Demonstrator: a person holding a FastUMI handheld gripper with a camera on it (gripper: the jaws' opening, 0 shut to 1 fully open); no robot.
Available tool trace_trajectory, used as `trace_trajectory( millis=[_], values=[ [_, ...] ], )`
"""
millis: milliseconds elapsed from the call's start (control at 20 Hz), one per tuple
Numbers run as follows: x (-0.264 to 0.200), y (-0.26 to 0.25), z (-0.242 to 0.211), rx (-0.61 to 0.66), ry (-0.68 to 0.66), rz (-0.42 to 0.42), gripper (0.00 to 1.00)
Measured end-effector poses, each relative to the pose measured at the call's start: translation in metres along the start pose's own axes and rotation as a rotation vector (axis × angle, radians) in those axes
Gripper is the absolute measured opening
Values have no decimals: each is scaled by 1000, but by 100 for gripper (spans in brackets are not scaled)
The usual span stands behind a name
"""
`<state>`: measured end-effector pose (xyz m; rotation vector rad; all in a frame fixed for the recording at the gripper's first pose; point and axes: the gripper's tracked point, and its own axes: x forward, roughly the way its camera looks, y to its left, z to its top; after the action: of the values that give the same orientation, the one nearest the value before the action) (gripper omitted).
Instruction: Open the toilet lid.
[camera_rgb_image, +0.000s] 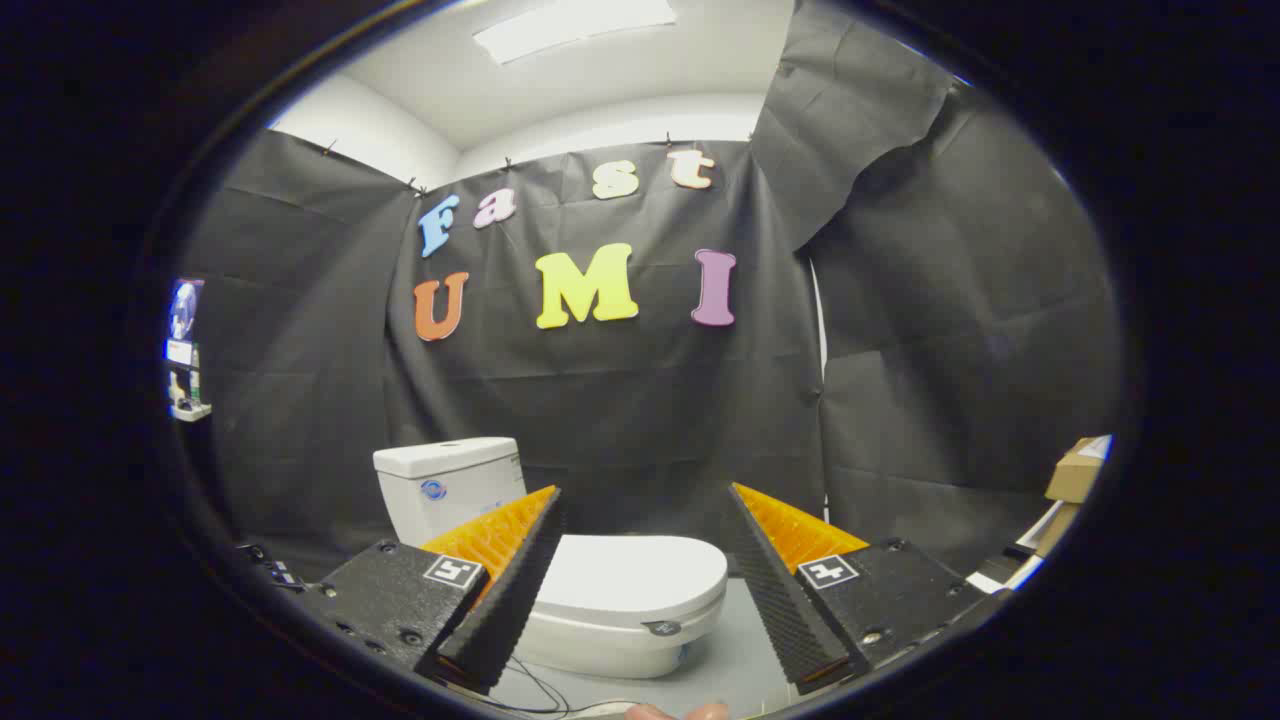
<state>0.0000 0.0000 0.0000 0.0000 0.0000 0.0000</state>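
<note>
A white toilet stands against the black cloth wall, its tank (450, 485) at the back left. The white lid (640, 580) lies flat down on the bowl, with its front edge facing right of the fingers' gap. My gripper (645, 500) hangs in the air short of the toilet, open wide, with nothing between its fingers. The left finger (500, 590) covers the lid's left end and part of the tank. The right finger (790, 590) is just past the lid's front edge.
Grey floor (730, 660) spreads in front of the toilet. A thin cable (535, 690) runs over the floor below the bowl. Cardboard boxes (1075, 470) stand at the far right. A small shelf with items (185, 350) hangs on the left wall.
</note>
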Motion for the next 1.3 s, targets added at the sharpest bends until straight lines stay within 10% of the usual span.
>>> trace_trajectory(
  millis=[1300],
  values=[
    [9, 6, -15, -54, 17, 12, 100]
  ],
)
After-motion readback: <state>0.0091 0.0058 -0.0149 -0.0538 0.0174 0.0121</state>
